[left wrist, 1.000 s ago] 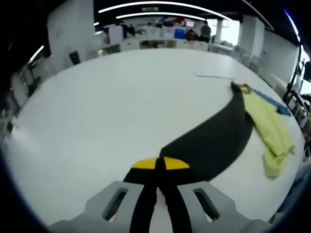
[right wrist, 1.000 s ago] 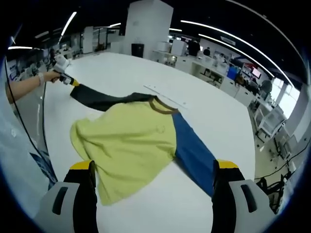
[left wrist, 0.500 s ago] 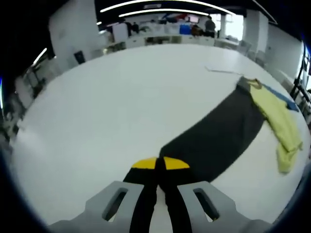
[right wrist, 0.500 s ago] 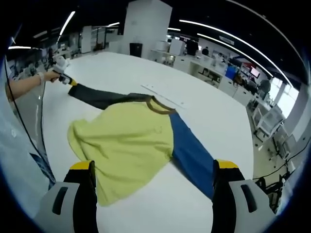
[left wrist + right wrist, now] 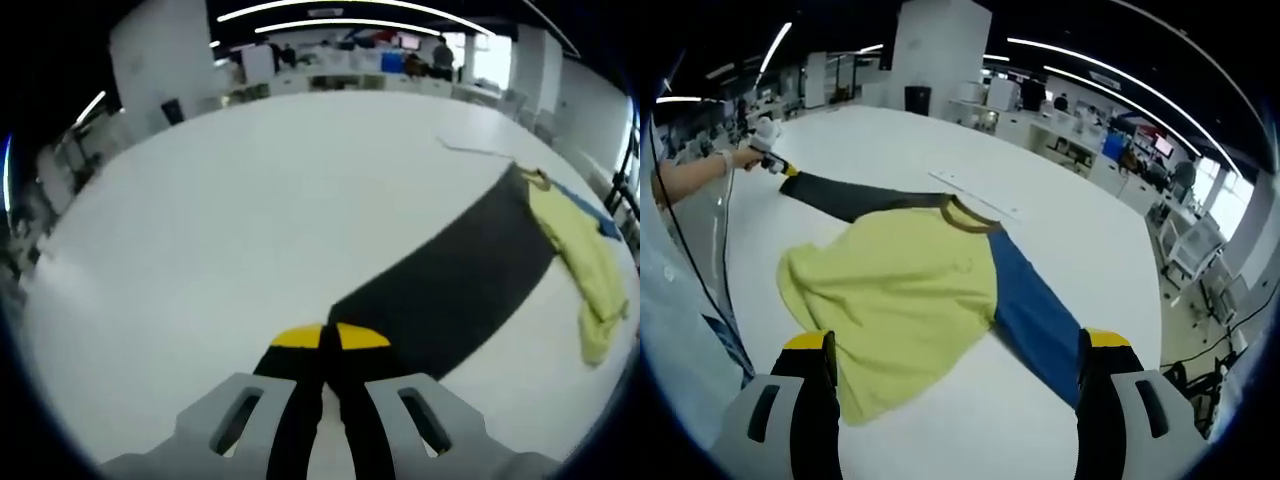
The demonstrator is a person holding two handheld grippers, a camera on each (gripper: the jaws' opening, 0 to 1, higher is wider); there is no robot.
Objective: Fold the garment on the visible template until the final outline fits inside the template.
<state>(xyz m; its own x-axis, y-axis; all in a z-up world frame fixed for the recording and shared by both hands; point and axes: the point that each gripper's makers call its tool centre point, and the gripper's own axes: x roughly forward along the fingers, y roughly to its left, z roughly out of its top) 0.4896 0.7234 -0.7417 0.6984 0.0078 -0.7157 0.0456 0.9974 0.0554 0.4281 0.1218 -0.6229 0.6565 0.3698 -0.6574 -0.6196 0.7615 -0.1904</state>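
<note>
White tabletop [image 5: 230,220] is spread across both views, with an open-plan office of desks, white pillars and ceiling light strips seen behind it. On this table a long-sleeved garment [image 5: 910,290] is laid out, its body yellow, its collar brown [image 5: 970,216], one sleeve dark grey or black [image 5: 855,197] and the other blue [image 5: 1035,325]. In the left gripper view the left gripper [image 5: 322,340] is seen with its yellow-tipped jaws pressed together, and the cuff end of the dark sleeve [image 5: 450,290] is pinched between them; from there the sleeve is stretched flat across the table towards the yellow body [image 5: 590,265] at the right edge of that view. In the right gripper view the same gripper [image 5: 775,165] is seen far off at the left, held by a person's hand [image 5: 745,157], with the dark sleeve drawn out to it. The right gripper [image 5: 955,345] is held with its jaws spread wide apart and nothing between them; it is poised above the near edge of the garment, one jaw over the yellow hem and the other beside the blue sleeve. A thin pale strip [image 5: 975,196] is seen lying on the table just beyond the collar. Whether a template is marked under the garment cannot be told.
</note>
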